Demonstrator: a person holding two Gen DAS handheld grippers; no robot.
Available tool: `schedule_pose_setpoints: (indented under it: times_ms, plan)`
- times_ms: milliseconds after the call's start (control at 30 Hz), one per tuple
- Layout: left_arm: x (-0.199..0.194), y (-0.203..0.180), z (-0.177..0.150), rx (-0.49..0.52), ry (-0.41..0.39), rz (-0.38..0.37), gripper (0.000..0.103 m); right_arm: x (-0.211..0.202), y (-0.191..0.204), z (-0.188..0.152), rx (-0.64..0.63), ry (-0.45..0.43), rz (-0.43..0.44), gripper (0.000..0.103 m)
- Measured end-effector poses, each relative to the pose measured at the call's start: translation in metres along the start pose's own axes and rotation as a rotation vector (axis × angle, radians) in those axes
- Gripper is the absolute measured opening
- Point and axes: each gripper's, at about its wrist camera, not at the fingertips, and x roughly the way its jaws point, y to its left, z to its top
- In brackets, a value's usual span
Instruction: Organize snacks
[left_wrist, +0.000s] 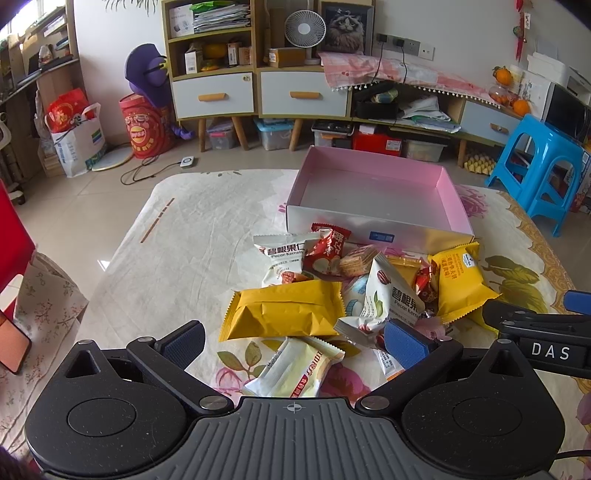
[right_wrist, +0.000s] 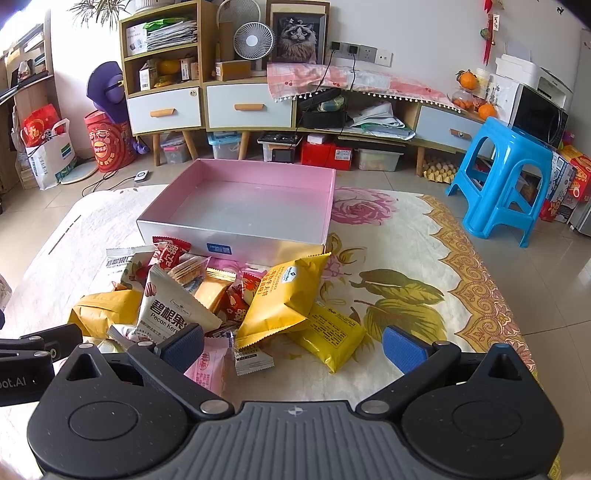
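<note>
Nothing has gone into the pink-lined box (right_wrist: 236, 206) so far: its floor is bare in both views, and it sits on the floral-covered desk (right_wrist: 406, 229) just behind the heap of snacks. By that evidence the sorting is at its very start, with the whole pile left to move. The heap lies between the box and the two claws and is thoroughly jumbled, with packets overlapping one another. Among them are a white Pecan Kernels packet (right_wrist: 170, 310) propped up in the middle, a large yellow packet (right_wrist: 284, 299) leaning toward the box front, a smaller yellow packet (right_wrist: 328, 336) lying flat at the near right edge, and a red packet (right_wrist: 170, 253) touching the box wall. On the left side a broad plain-yellow packet (left_wrist: 284, 310) lies flat, with a pale cream packet (left_wrist: 295, 369) nearest the left claw (left_wrist: 295, 341). That claw is spread wide, empty, and poised just over the cream packet and the yellow one behind it. The right claw (right_wrist: 293, 349) is likewise spread and holding nothing, low over the near edge of the heap by a pink packet (right_wrist: 208, 369) and a small white sachet (right_wrist: 253, 360). Either of the near, loose packets looks like the easiest first pick.
</note>
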Motion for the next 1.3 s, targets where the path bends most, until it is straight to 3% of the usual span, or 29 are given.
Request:
schedule_pose_setpoints:
  times_ms: [633,900,1067,1300]
  plan:
    - [0.0,-0.001,-0.001,0.009,0.001,0.0,0.103,0.002,0.0,-0.001,-0.006,0.008,-0.004,0.096]
    - [0.011,-0.005,-0.001,0.062,0.026,-0.017,0.103,0.012,-0.006,0.007,-0.027,0.074,-0.009,0.096]
    - [0.027,-0.007,0.009,0.139,0.083,-0.055,0.103,0.02,-0.018,0.018,-0.032,0.116,0.002,0.096]
    - [0.05,-0.018,0.02,0.182,0.146,-0.187,0.103,0.043,-0.029,0.041,-0.038,0.196,0.031,0.095]
